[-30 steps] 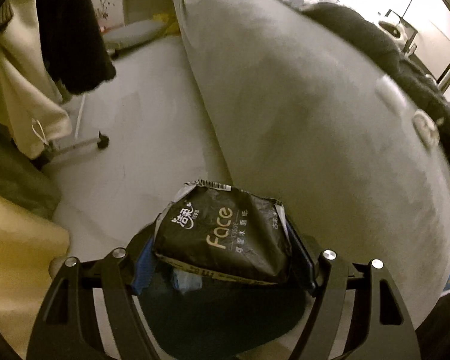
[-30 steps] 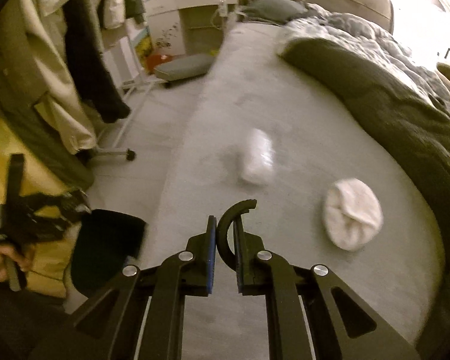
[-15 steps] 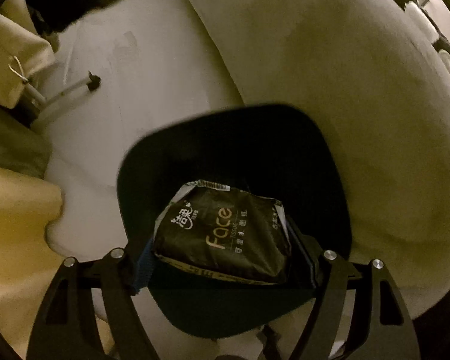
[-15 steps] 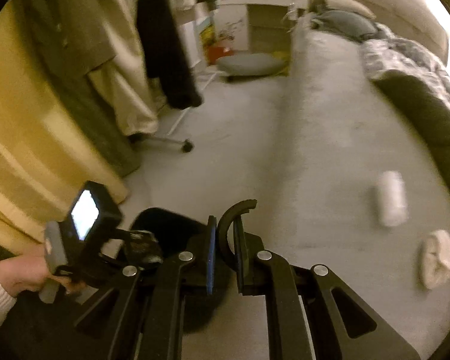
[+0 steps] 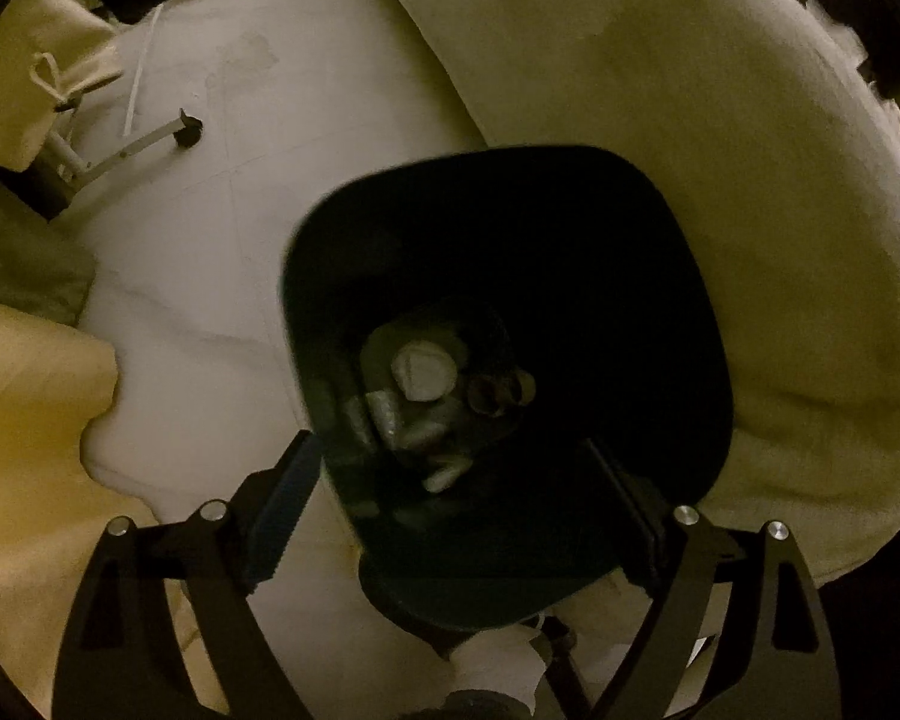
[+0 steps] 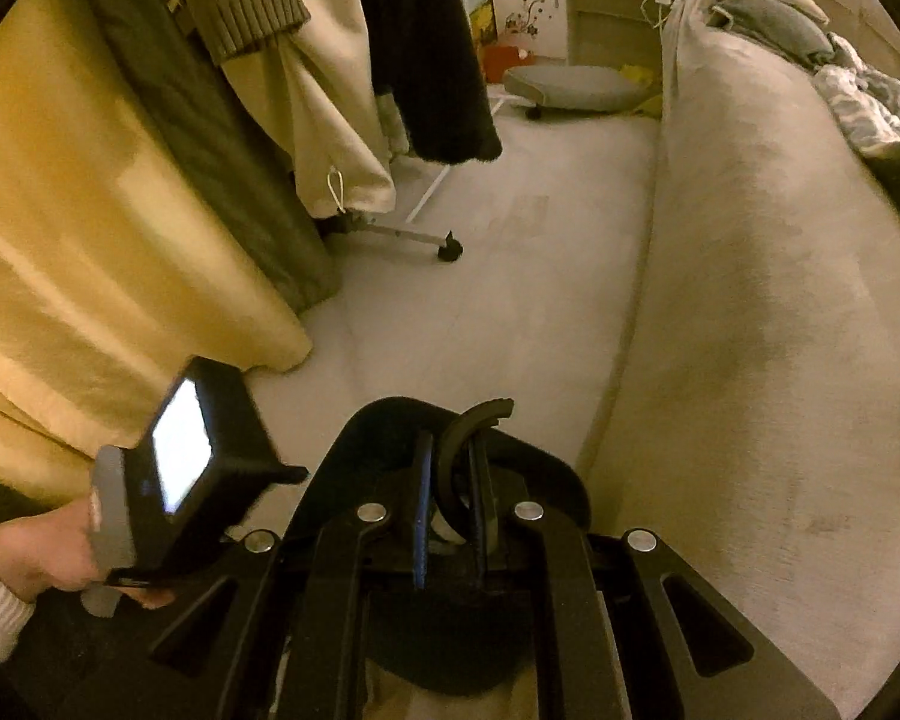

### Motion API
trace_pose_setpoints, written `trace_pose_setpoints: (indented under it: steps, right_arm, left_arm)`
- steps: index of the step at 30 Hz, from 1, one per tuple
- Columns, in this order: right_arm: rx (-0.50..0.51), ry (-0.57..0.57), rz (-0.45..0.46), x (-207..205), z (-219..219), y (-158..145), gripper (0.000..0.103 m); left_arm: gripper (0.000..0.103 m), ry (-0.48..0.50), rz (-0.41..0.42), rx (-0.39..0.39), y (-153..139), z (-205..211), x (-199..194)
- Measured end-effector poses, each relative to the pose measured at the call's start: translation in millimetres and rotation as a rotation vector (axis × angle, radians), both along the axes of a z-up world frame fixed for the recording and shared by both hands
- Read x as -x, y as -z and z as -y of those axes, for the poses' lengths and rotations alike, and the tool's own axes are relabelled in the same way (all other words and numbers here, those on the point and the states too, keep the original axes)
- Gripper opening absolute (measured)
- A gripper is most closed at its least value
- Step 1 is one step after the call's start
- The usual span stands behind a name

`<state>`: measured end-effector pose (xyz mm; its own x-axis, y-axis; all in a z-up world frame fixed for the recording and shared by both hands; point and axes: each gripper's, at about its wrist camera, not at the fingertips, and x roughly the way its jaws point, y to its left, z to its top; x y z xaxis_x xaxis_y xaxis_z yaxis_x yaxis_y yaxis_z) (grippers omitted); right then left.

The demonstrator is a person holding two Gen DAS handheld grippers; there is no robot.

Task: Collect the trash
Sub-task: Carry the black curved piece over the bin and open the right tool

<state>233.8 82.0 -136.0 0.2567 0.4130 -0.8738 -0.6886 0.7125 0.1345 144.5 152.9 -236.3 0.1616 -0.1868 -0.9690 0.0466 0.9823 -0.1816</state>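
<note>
My left gripper (image 5: 450,441) points down into a black trash bin (image 5: 642,252) on the floor. Its jaws are opening and nothing is between them. At the bin's bottom lie a white crumpled wad (image 5: 423,372), a cardboard tube (image 5: 498,393) and some greyish scraps. In the right wrist view my right gripper (image 6: 450,441) is shut on a black curved strip (image 6: 471,420), held over the bin's rim (image 6: 378,414). A hand (image 6: 42,552) holds the left tool with its lit screen (image 6: 180,456) beside the bin.
A grey bed (image 6: 780,300) runs along the right, close against the bin; its edge (image 5: 720,120) shows in the left wrist view. A clothes rack's wheeled foot (image 6: 450,252) stands on the pale floor. Yellow fabric (image 6: 90,240) and hanging coats (image 6: 438,60) fill the left.
The left jaws widened and the black tissue pack is gone from between them; the bin's inside now shows. The right gripper swung left from over the bed to the bin, still gripping the curved strip.
</note>
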Motion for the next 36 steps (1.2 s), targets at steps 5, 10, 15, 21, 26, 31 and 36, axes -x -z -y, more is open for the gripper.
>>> trace_pose_setpoints:
  steps: [5,10,15,21,26,31,36]
  right_arm:
    - [0.041,-0.001,-0.051,-2.4,-12.0,26.4,0.011]
    - [0.084,0.003,-0.098,-4.2,-23.4,55.1,0.011]
    - [0.127,-0.008,-0.134,-2.5,-35.0,80.8,0.011]
    - [0.173,-0.019,-0.172,0.2,-45.3,106.3,0.011]
    - [0.208,-0.033,-0.194,2.2,-53.5,123.6,0.011]
    - [0.246,-0.042,-0.214,1.9,-57.2,141.5,0.011]
    - [0.263,-0.04,-0.239,4.4,-56.6,155.4,0.012]
  left_arm:
    - [0.082,-0.045,0.026,-0.003,-1.1,-22.9,7.3]
    - [0.074,-0.076,0.047,0.003,-5.7,-40.4,15.4]
    - [0.067,-0.116,0.097,0.027,-16.6,-57.9,22.3]
    - [0.06,-0.159,0.149,0.036,-29.0,-78.3,24.5]
    - [0.056,-0.178,0.223,0.04,-54.2,-83.1,23.4]
    - [0.054,-0.185,0.306,0.062,-82.0,-84.7,18.8]
    - [0.054,-0.163,0.392,0.083,-110.0,-75.9,16.0]
